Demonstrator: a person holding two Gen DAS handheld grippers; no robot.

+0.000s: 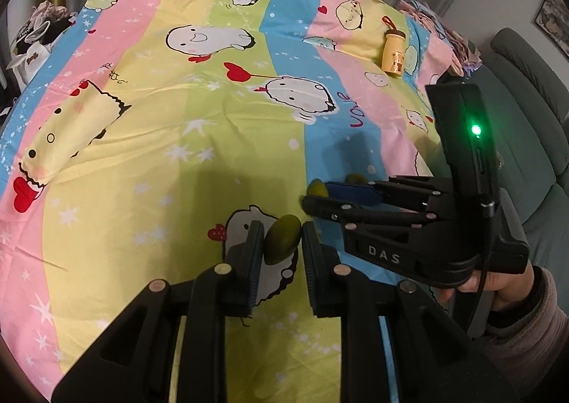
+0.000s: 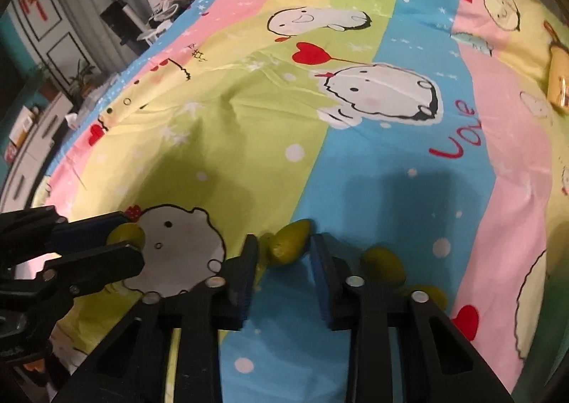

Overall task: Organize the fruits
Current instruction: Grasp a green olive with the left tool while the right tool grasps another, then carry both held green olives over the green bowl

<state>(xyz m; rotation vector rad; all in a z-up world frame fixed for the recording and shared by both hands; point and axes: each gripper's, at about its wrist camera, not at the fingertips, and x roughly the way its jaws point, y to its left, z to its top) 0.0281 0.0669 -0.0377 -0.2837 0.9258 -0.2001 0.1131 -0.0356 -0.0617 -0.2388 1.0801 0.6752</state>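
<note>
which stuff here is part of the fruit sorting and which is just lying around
Part of the job:
- green fruit in the left hand-held gripper
- green fruit in the right hand-held gripper
- two loose green fruits

Lying about:
- yellow bottle
- clothes pile

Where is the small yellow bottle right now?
The yellow bottle lies on its side far across the bedsheet, upper right in the left wrist view, on a pink stripe, well apart from both grippers.

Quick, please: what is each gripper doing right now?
Left gripper: shut on a green fruit.
Right gripper: shut on another green fruit.
</note>
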